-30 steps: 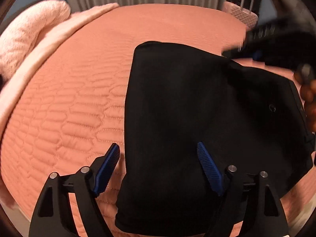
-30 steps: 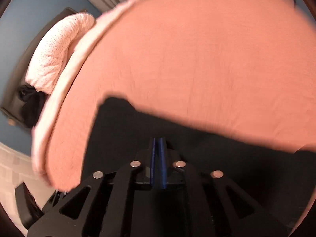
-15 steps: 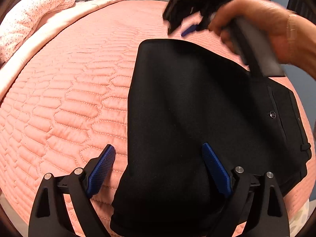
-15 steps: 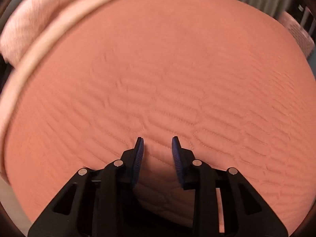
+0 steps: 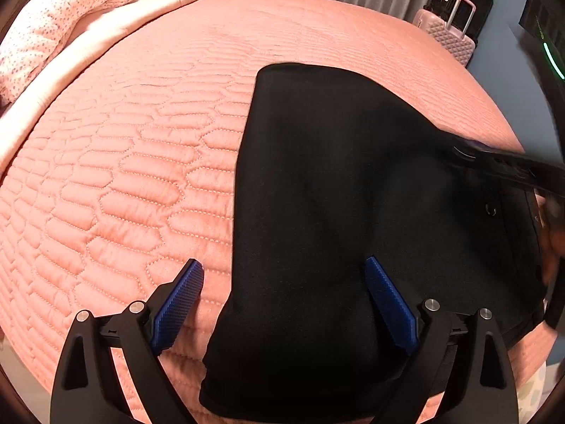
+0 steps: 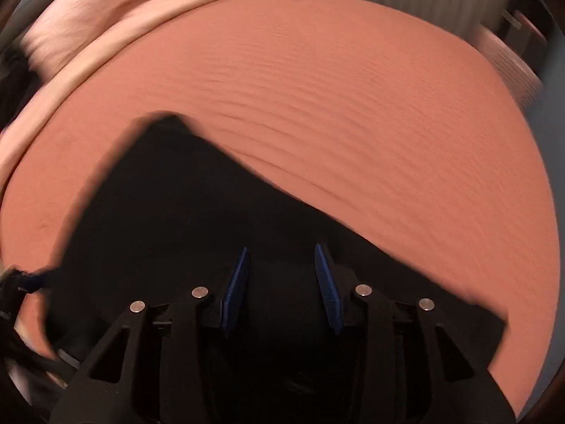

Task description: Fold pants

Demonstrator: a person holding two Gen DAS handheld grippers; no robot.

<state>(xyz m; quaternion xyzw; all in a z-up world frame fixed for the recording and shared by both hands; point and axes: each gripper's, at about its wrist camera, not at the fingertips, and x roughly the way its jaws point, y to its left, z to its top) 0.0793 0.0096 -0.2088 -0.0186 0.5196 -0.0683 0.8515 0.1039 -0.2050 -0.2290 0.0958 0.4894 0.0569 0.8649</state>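
Black pants (image 5: 335, 194) lie folded on the salmon quilted bedspread (image 5: 141, 159), waistband and a button at the right. My left gripper (image 5: 284, 272) is open and empty above the near left edge of the pants, one finger over the bedspread, the other over the fabric. My right gripper (image 6: 281, 258) is open and empty just above the pants (image 6: 176, 219) in its blurred view. Its arm crosses the right side of the left wrist view (image 5: 508, 166).
A speckled pink pillow (image 5: 60, 17) and a pale pink blanket (image 5: 106, 39) lie at the bed's far left. A pink suitcase (image 5: 455, 35) and a black one stand past the far right corner. Grey curtains hang behind.
My right gripper opened from shut, swung out over the far bedspread, then came back over the pants on the right. My left gripper stayed open and nearly still.
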